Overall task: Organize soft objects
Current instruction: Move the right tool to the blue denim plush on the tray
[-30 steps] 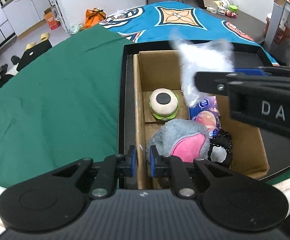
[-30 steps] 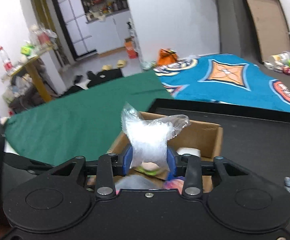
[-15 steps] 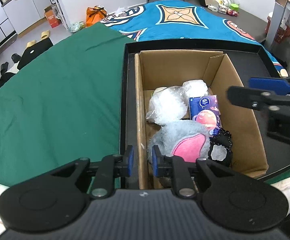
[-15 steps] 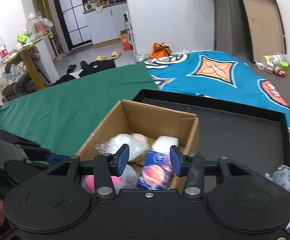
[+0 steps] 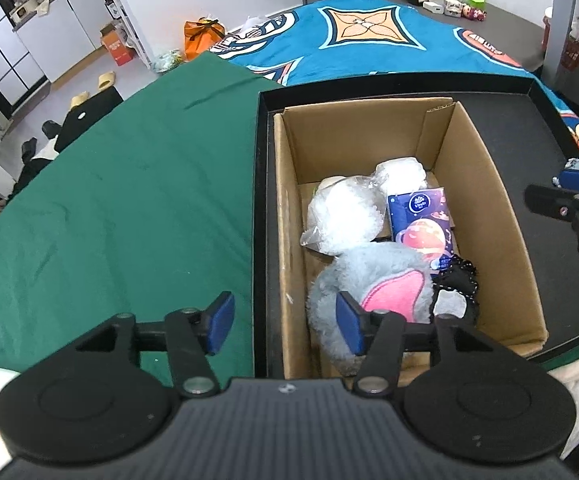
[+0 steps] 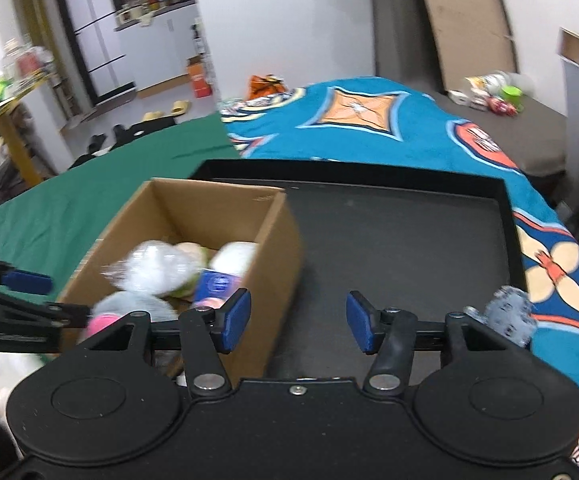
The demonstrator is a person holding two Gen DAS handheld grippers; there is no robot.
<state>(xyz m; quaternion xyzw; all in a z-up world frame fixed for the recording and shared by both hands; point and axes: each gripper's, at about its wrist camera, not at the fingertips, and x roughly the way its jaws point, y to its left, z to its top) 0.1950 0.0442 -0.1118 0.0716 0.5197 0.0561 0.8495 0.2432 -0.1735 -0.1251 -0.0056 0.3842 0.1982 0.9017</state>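
Left wrist view: left gripper (image 5: 285, 322) just opened, empty, straddling cardboard box (image 5: 485, 200) wall; plastic bag (image 5: 343, 220) lies inside box, beyond jaws. Right gripper (image 6: 297, 322) just opened, empty, over black tray (image 6: 401, 240).

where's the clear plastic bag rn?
In the cardboard box, left-middle in the left wrist view: clear plastic bag lies beside the tissue pack, above the grey plush.

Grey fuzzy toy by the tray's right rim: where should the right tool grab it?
Pinch the grey fuzzy toy across its rounded body, from above with the right tool: it lies low by the rim of the black tray, likely blocking a sideways approach.
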